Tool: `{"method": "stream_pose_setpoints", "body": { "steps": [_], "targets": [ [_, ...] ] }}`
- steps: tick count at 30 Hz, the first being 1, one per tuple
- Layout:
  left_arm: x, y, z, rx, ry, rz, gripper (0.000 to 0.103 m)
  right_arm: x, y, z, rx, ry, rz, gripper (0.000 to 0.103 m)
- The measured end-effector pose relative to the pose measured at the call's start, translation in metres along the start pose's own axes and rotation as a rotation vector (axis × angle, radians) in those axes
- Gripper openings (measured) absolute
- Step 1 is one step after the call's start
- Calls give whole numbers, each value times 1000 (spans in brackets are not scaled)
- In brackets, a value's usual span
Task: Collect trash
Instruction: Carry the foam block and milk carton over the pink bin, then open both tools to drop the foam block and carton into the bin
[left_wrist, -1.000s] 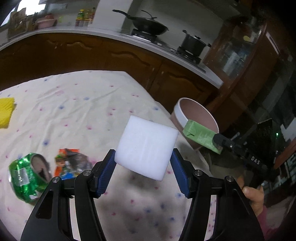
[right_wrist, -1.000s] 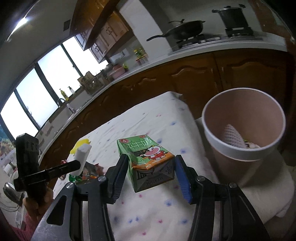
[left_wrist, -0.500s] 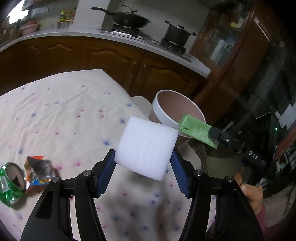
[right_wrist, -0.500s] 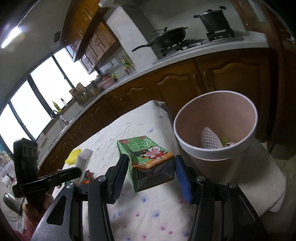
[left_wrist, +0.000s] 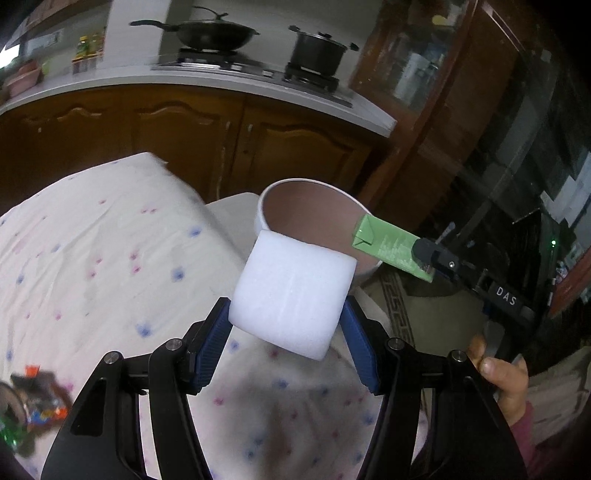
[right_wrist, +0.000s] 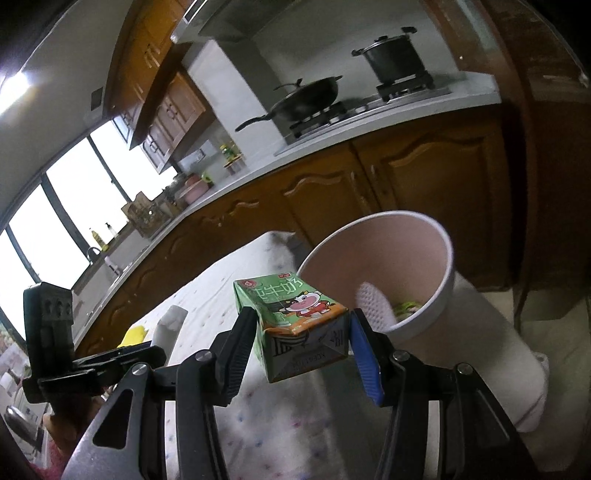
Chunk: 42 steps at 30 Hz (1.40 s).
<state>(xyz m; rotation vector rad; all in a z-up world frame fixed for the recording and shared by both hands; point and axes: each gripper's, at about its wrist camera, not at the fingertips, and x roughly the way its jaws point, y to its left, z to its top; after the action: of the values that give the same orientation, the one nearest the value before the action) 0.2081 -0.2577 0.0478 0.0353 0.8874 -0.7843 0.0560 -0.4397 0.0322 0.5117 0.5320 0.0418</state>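
Note:
My left gripper (left_wrist: 286, 345) is shut on a white foam block (left_wrist: 291, 291), held above the table's right end, just short of the white bin (left_wrist: 306, 206). My right gripper (right_wrist: 301, 352) is shut on a green milk carton (right_wrist: 295, 321), held beside the bin's rim (right_wrist: 432, 299). In the left wrist view the carton (left_wrist: 391, 249) hangs at the bin's right rim. The bin holds a white foam net (right_wrist: 373, 306) and some green scraps. In the right wrist view the foam block (right_wrist: 168, 325) shows at lower left.
The table has a white cloth with coloured dots (left_wrist: 92, 258). A crushed green can (left_wrist: 7, 424) and a colourful wrapper (left_wrist: 40, 398) lie at its left edge. A yellow item (right_wrist: 135, 334) lies farther back. Brown cabinets and a counter with a wok (left_wrist: 214, 35) stand behind.
Both grippers have moved toward the bin with their loads. The bin looks larger and nearer in both views. The can and wrapper have slid toward the left edge of the left wrist view.

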Motion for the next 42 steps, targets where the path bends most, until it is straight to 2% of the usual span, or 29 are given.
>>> {"method": "stream_pose_setpoints", "body": {
  "steps": [8, 17, 28, 32, 36, 39, 42],
  "targets": [
    [39, -25, 40, 63, 28, -3, 60, 7, -28, 23, 20, -25, -47, 52],
    [98, -41, 66, 121, 89, 24, 60, 23, -56, 42, 39, -25, -91, 52],
    [136, -41, 76, 122, 129, 42, 60, 44, -72, 53, 49, 0, -107, 52],
    [143, -41, 79, 122, 143, 54, 64, 47, -72, 57, 46, 1, -111, 53],
    [146, -37, 78, 107, 158, 49, 66, 54, -79, 60, 87, 26, -98, 57],
    [147, -34, 75, 102, 162, 51, 66, 51, -78, 57, 91, 19, -100, 64],
    [148, -30, 71, 85, 169, 47, 67, 49, -77, 55, 93, 14, -98, 65]
  ]
}}
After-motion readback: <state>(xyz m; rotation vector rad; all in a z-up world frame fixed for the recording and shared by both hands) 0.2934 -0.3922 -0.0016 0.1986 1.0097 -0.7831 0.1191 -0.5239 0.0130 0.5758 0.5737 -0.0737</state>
